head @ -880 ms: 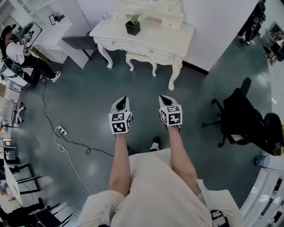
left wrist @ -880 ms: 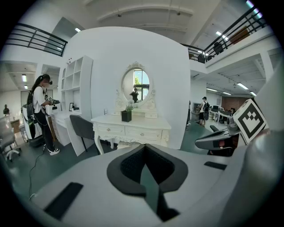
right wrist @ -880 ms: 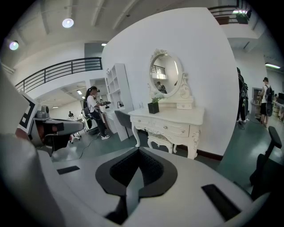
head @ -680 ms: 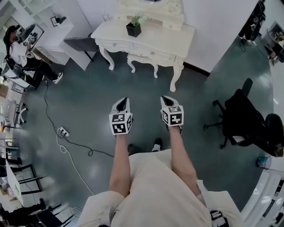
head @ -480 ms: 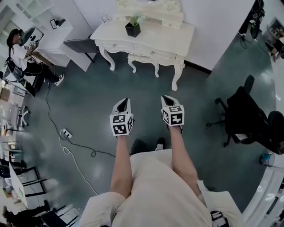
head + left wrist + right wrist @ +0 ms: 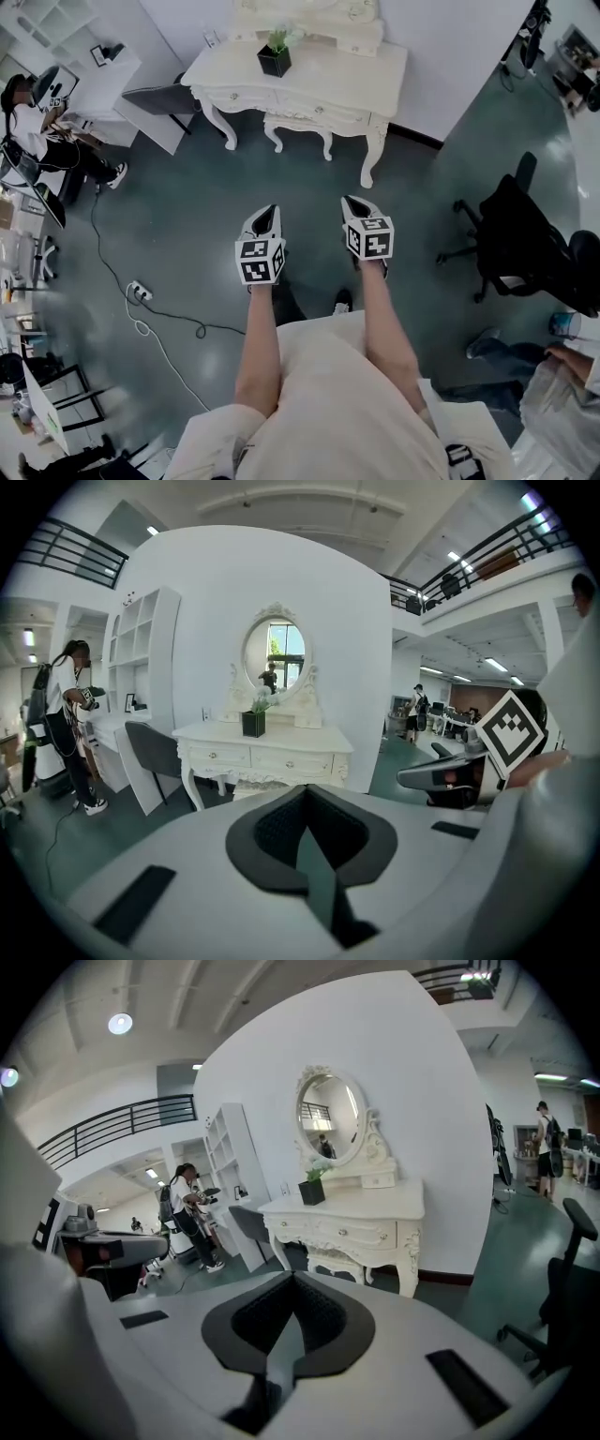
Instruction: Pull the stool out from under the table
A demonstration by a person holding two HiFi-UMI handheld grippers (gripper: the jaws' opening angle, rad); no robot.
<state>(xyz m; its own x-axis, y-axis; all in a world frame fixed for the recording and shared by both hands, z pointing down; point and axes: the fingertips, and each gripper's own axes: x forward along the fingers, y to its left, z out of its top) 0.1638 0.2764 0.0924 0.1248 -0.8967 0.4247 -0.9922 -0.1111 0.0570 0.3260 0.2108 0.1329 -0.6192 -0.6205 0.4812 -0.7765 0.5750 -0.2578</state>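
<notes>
A white carved dressing table [image 6: 309,67] stands against the far wall, with an oval mirror [image 6: 274,655] on top. The white stool [image 6: 302,124] is tucked under it; only its front edge and curved legs show, also as the stool [image 6: 339,1262]. My left gripper [image 6: 269,212] and right gripper [image 6: 350,201] are held side by side over the bare floor, well short of the table, both pointing at it. Both are shut with nothing between the jaws. The left gripper view shows its shut jaws and the right gripper [image 6: 448,776] beside it.
A black plant pot [image 6: 273,60] sits on the table. A grey chair [image 6: 161,95] stands left of it, beside a white shelf unit [image 6: 139,658]. A black office chair [image 6: 525,246] is at the right. A power strip [image 6: 139,293] with cable lies left. People stand at left [image 6: 37,117] and lower right [image 6: 561,380].
The grippers have edged slightly toward the table and stay shut. A person has come into view at the lower right.
</notes>
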